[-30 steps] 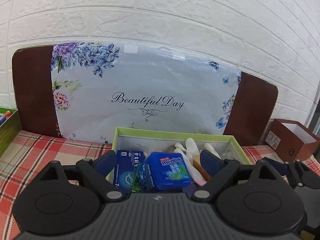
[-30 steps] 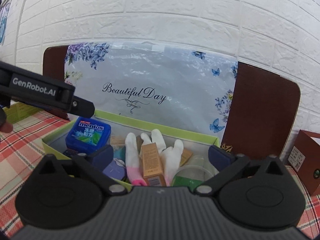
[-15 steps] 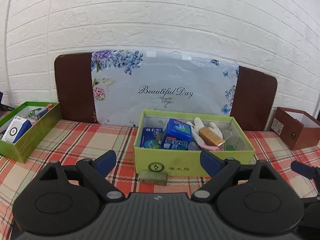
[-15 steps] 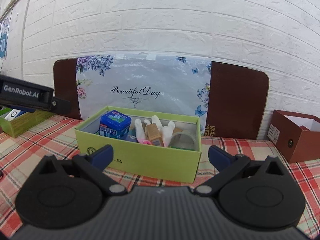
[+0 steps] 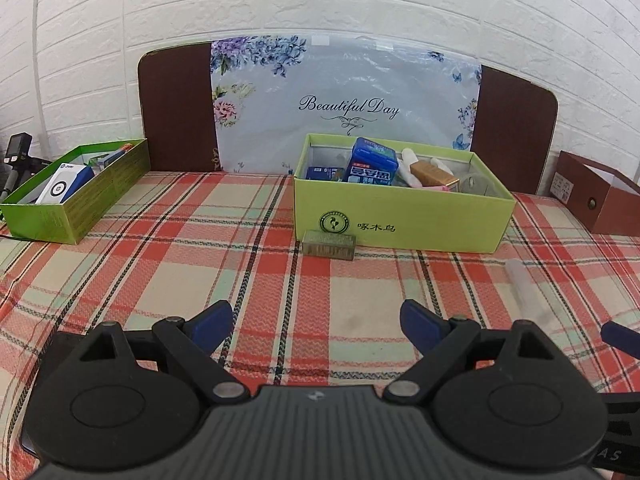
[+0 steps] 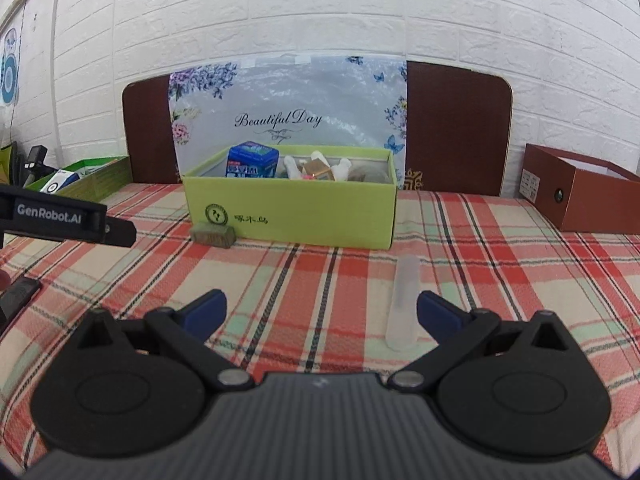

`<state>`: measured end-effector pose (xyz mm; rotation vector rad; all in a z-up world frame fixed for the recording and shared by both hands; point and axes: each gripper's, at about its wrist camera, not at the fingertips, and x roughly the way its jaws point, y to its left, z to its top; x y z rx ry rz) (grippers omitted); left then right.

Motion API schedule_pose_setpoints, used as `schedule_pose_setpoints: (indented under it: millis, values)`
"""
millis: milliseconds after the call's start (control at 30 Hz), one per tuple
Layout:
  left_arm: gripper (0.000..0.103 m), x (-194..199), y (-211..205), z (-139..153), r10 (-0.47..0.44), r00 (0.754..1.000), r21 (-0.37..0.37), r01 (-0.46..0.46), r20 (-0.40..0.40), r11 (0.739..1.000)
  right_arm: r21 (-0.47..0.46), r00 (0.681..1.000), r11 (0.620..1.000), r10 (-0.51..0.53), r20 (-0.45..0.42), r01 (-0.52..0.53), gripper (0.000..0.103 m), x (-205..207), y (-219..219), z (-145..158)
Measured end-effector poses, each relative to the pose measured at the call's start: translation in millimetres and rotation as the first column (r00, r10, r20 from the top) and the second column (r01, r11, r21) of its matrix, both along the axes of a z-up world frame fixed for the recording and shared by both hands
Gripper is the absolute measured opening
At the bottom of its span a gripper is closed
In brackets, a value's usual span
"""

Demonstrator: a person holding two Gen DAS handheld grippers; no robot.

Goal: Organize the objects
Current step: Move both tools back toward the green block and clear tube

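A light green box [image 5: 400, 220] stands mid-table with a blue mentos tub [image 5: 374, 160], white gloves, a gold carton and other items inside; it also shows in the right wrist view [image 6: 312, 212]. A small olive block [image 5: 329, 244] [image 6: 213, 235] lies against its front. A clear plastic tube [image 6: 404, 304] [image 5: 524, 280] lies on the cloth. My left gripper [image 5: 316, 320] is open and empty, well in front of the box. My right gripper [image 6: 320, 312] is open and empty, with the tube just inside its right finger.
A second green box [image 5: 76, 192] with small items stands at the far left. A brown box [image 5: 596, 196] [image 6: 580, 188] stands at the right. A floral sheet on a brown board [image 5: 344, 108] leans on the brick wall. The table has a red plaid cloth [image 5: 200, 264].
Both grippers have drawn back from over the green box toward the table's front. The mentos tub now sits in the box. The block and tube have come into view.
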<state>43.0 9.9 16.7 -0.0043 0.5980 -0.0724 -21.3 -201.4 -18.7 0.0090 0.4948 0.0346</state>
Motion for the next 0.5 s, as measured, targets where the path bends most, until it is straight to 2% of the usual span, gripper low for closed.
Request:
schedule_pose_setpoints:
  millis: [267, 433, 500]
  values:
    - [0.093, 13, 4, -14, 0.005, 0.999, -0.017, -0.006, -0.048, 1.000, 0.014, 0.998, 1.000, -0.015, -0.068, 0.016, 0.103, 2, -2, -18]
    - [0.093, 31, 9, -22, -0.008, 0.997, -0.092, 0.001, -0.077, 0.996, 0.005, 0.996, 0.999, -0.033, -0.087, 0.034, 0.103, 15, -8, -24]
    - [0.093, 43, 5, -20, -0.026, 0.998, -0.107, 0.019, -0.063, 0.994, 0.008, 0.993, 0.999, -0.051, -0.104, 0.052, 0.103, 21, -12, -28]
